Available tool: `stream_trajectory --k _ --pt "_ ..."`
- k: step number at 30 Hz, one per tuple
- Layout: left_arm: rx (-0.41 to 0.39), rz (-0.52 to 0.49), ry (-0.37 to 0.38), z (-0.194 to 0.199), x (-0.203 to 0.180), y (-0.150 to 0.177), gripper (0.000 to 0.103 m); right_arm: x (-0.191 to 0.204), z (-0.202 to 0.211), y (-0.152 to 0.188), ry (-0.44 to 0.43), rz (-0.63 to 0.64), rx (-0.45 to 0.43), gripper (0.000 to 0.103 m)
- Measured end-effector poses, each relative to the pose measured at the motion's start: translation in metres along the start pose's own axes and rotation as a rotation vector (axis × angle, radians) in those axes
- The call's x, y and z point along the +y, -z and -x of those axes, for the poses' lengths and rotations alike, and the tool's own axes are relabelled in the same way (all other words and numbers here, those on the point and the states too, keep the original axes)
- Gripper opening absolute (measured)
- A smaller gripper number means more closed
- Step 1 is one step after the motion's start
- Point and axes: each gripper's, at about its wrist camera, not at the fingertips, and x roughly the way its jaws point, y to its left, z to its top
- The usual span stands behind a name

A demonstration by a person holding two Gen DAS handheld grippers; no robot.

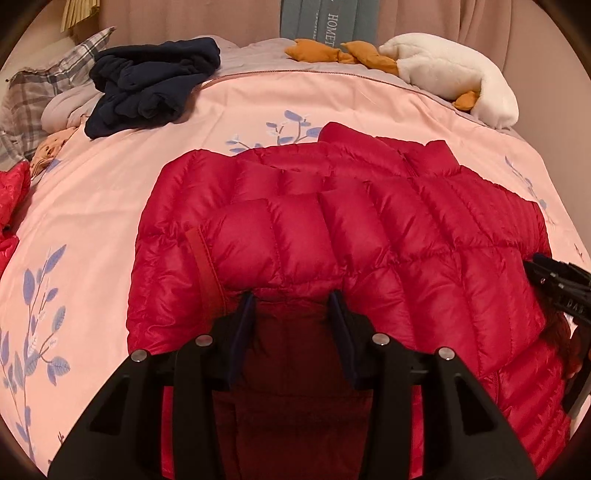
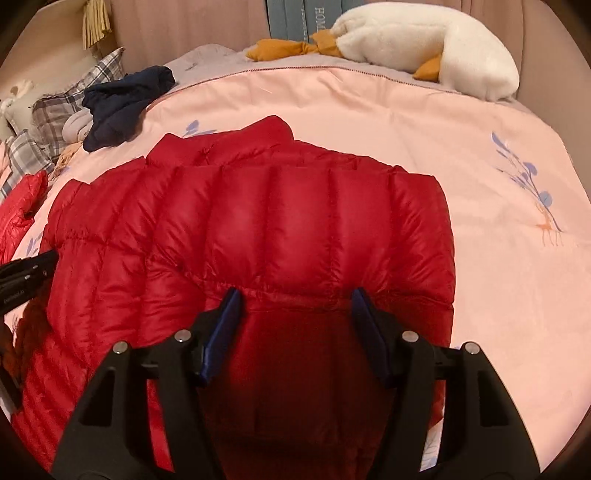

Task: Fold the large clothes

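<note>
We see the red down jacket spread on the bed's pink floral cover, lying toward the near edge of the bed with its collar pointing to the far edge. A quilted fold, apparently a sleeve, lies doubled over the body on each side.

Our left hand-held gripper has its jaws apart, the blue pads either side of the folded sleeve's near end, with red fabric between them; we cannot tell whether the pads press on it. Our right hand-held gripper is likewise spread wide over the hem of the other fold, its blue pads flanking the fabric rather than clamping it. Each gripper shows at the side of the other's view, just beside the jacket's outer edges.

Further out, toward the far left corner of the bed, we see a crumpled navy garment on the cover, next to a plaid pillow. Another red garment lies at the left edge. Along the far edge rests a white plush goose with orange feet and beak, against the pink headboard, beside a blue-grey lettered cushion.
</note>
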Motion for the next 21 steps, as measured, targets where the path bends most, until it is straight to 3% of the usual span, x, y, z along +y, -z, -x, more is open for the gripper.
stream_trajectory --k 2,3,6,9,12,17,21 --pt "0.002 -0.01 -0.003 0.001 -0.001 -0.001 0.043 0.008 0.017 -0.004 0.038 0.009 -0.053 0.061" --pt "0.002 -0.018 -0.008 0.001 -0.002 -0.001 0.043 0.018 0.03 -0.004 0.022 0.033 -0.106 0.061" --pt "-0.004 -0.027 -0.016 0.0 -0.004 -0.001 0.043 0.044 0.042 -0.004 -0.083 0.073 -0.144 0.061" --pt "-0.007 -0.025 -0.025 0.0 -0.006 0.0 0.043 0.075 0.035 0.0 -0.116 0.146 -0.126 0.061" --pt "-0.009 -0.027 -0.031 0.0 -0.007 0.0 0.043 0.093 0.011 0.004 -0.065 0.201 -0.066 0.062" --pt "-0.007 -0.031 -0.041 -0.001 -0.008 0.001 0.045 0.091 -0.009 0.009 -0.042 0.194 -0.018 0.065" --pt "-0.012 0.015 -0.031 0.012 -0.006 0.002 0.057 0.083 0.012 0.011 -0.097 0.135 -0.041 0.066"
